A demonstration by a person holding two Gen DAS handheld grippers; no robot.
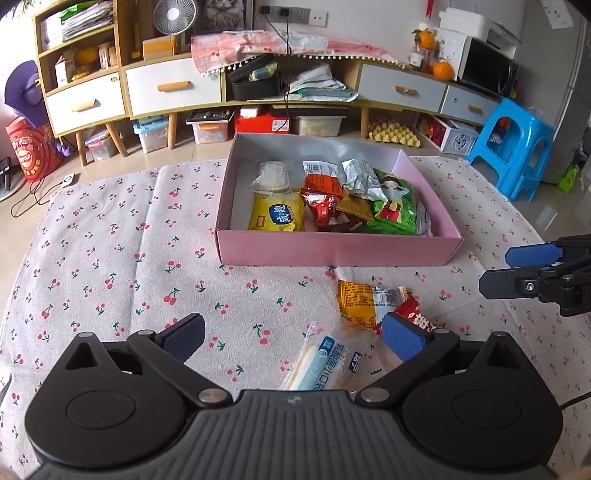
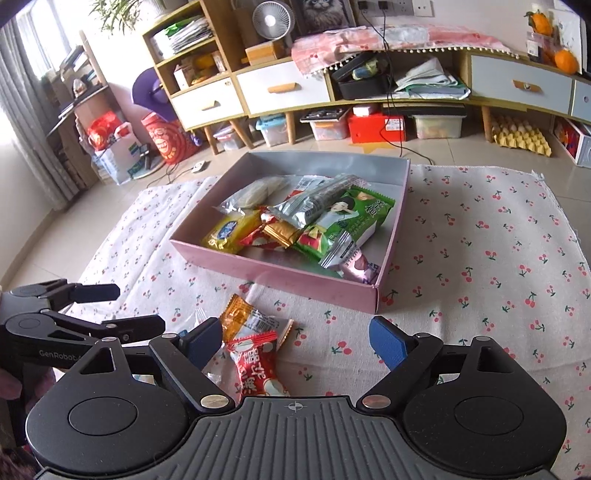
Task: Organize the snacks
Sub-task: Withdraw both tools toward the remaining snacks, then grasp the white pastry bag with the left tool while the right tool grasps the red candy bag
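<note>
Snack packets (image 1: 332,199) heaped inside open pink box (image 1: 340,251) on cherry-print cloth (image 1: 110,258)

This is a lived-in home, likely a living room: a long wooden sideboard (image 1: 177,88) with white drawers runs along the wall, holding a desk fan (image 1: 174,16), papers and oranges (image 1: 442,70). Storage bins, an egg tray (image 1: 393,133) and a blue plastic stool (image 1: 511,147) sit on the tiled floor, and a cherry-print cloth (image 1: 110,258) covers the surface in front
</note>
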